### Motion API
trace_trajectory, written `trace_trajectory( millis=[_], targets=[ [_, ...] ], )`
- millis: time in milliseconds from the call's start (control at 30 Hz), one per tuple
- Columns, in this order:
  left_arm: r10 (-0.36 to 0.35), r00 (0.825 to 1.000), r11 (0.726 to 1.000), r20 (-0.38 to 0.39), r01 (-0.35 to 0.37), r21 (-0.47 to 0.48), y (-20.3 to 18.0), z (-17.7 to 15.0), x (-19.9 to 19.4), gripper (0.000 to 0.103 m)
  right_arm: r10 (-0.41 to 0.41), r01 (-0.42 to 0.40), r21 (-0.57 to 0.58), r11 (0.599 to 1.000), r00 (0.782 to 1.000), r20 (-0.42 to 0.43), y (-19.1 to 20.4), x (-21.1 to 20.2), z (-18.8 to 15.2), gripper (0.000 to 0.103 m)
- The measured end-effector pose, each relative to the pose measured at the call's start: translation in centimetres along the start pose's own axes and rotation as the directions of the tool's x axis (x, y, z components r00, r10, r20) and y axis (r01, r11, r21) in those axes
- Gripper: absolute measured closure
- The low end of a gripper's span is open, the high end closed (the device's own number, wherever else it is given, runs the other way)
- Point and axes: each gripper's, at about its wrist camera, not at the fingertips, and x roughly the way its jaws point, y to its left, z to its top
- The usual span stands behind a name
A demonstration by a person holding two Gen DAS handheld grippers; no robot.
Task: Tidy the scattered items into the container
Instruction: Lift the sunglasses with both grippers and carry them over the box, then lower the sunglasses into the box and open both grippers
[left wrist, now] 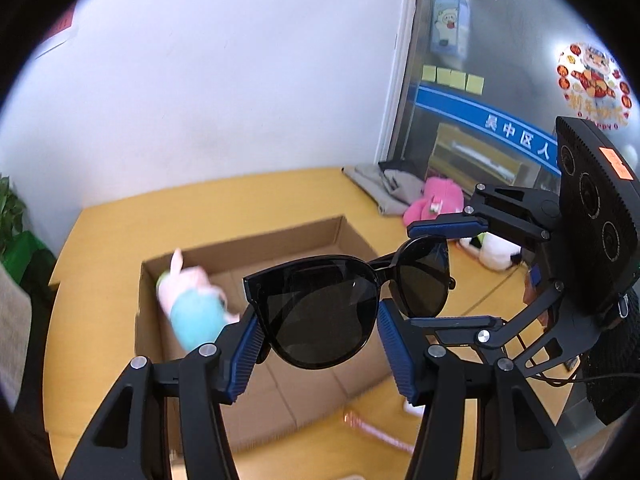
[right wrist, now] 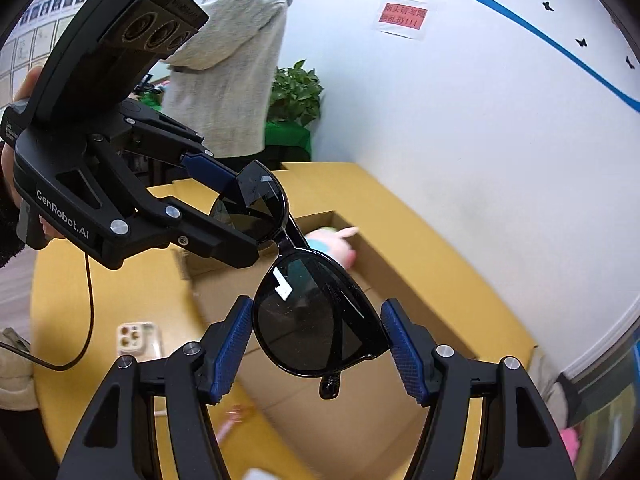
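Note:
Black sunglasses (left wrist: 320, 312) hang in the air above an open cardboard box (left wrist: 256, 248) on the yellow table. My left gripper (left wrist: 320, 344) has its blue pads on either side of one lens; it also shows in the right wrist view (right wrist: 224, 204), closed on that lens. My right gripper (right wrist: 316, 344) brackets the other lens (right wrist: 316, 320); it also shows in the left wrist view (left wrist: 452, 272), with its fingers above and below that lens. A pink and blue plush toy (left wrist: 192, 304) lies inside the box (right wrist: 400, 280).
A pink plush (left wrist: 434, 200), grey cloth (left wrist: 384, 188) and a white plush (left wrist: 496, 252) lie on the table's far right. A phone case (right wrist: 136, 338) and pink stick (left wrist: 376, 432) lie near the box. A person (right wrist: 228, 52) stands beside a plant (right wrist: 296, 92).

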Motion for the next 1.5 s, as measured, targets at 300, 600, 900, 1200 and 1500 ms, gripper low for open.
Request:
trace_trajectory(
  millis=[300,600,900,1200,1500],
  targets=[
    [-0.038,0.999,0.999,0.007,0.038,-0.018,3.2,6.4,6.1,0.047,-0.056,0.054,-0.021,0.998,0.995,-0.078,-8.5,5.0,3.6,0.033],
    [-0.019,0.993,0.998,-0.113,0.011,-0.07,7.4,7.4,16.7,0.047,0.027,-0.02,0.046,0.999,0.987,-0.157,-14.4,13.9,0.5,0.033],
    [-0.035,0.96,0.987,-0.279,-0.011,-0.159,11.4,3.7,27.0,0.047,0.161,-0.12,0.166,0.979,0.952,-0.262,-17.0,25.4,-5.6,0.033],
    [-0.007,0.922,0.98,-0.387,-0.071,-0.186,13.2,1.4,32.8,0.046,0.2,-0.131,0.215,0.968,0.918,-0.342,-16.2,32.5,-9.6,0.033],
    [0.136,0.863,0.967,-0.487,-0.224,-0.125,13.1,0.3,35.1,0.044,0.183,-0.089,0.256,0.962,0.911,-0.37,-16.3,35.1,-10.9,0.032]
  ],
)
